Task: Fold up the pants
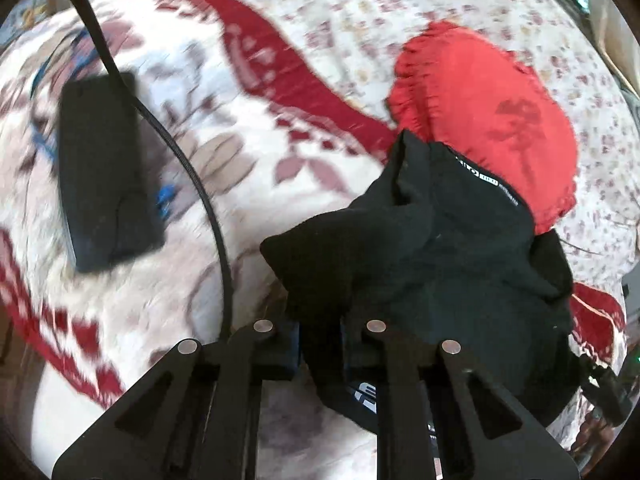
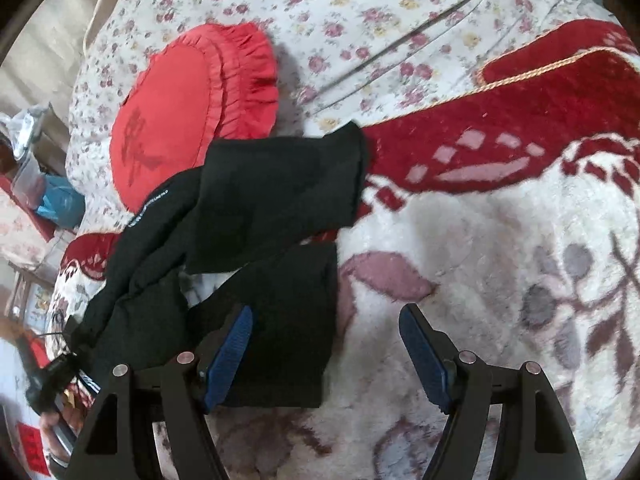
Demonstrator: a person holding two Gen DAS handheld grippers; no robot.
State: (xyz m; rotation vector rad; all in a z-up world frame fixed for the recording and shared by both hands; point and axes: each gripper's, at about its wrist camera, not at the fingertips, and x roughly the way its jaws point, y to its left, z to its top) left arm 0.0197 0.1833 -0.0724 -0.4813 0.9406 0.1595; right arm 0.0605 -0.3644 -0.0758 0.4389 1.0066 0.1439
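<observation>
The black pants [image 1: 432,248] hang bunched from my left gripper [image 1: 320,344], which is shut on the cloth and holds it above the bed. In the right wrist view the pants [image 2: 256,208] stretch from the left, with both leg ends lying on the blanket. My right gripper [image 2: 326,356] is open just above the blanket. Its left blue pad [image 2: 232,352] is over the nearer leg end [image 2: 296,320]; its right pad [image 2: 424,360] is over bare blanket.
A red frilled cushion [image 2: 172,128] lies behind the pants on the floral sheet [image 2: 360,20]. A white and red fleece blanket [image 2: 500,240] covers the bed. A black box [image 1: 104,168] with a cable [image 1: 200,184] lies on the left. Clutter [image 2: 36,184] sits beside the bed.
</observation>
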